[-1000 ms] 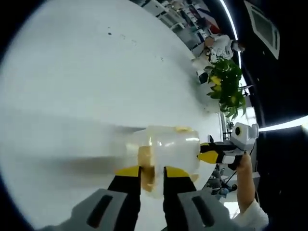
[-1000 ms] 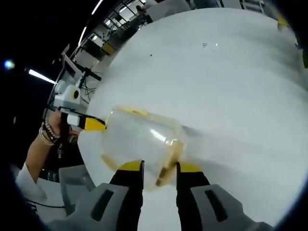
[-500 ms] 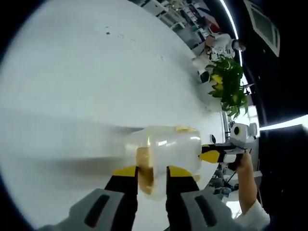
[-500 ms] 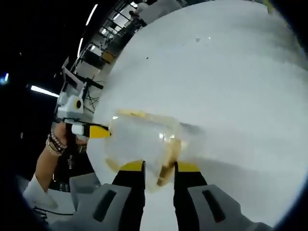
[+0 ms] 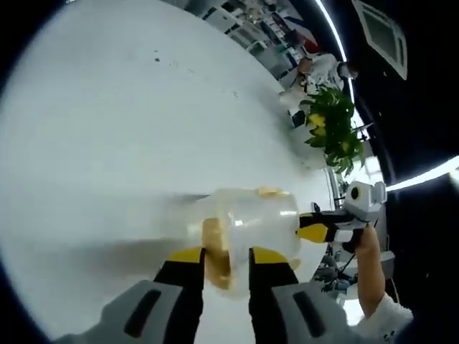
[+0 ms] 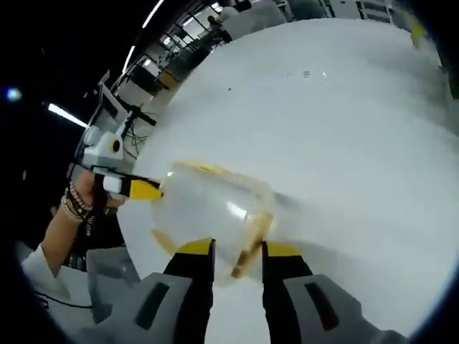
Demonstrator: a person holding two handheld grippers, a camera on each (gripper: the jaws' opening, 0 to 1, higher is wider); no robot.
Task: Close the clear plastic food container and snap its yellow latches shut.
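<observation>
Two grippers meet on one clear plastic food container [image 5: 247, 226], which sits on the white desk [image 5: 107, 129] between them, one gripper at each of its opposite ends. In the left gripper view, the left gripper [image 5: 226, 256] has its yellow-tipped fingers [image 5: 188, 256] drawn close together with a yellow latch [image 5: 215, 244] on the container's near end lying in the narrow gap between them; they appear to pinch it, though actual contact is hard to confirm through the blur. The right gripper [image 6: 237, 251] shows the same picture from the other end: its fingers [image 6: 197, 248] are nearly together around the near yellow latch [image 6: 251, 240].

The container's long axis seems to run straight from one gripper to the other, so each latch lies directly ahead of its own fingers, and neither hand is clearly nearer than the other. In the right gripper view the opposite gripper's yellow tip touches or nearly touches the far end of the container [image 6: 211, 211].

The lid looks seated, so the step in hand is likely pressing the end latches down. Whether either latch has fully snapped cannot be told.
</observation>
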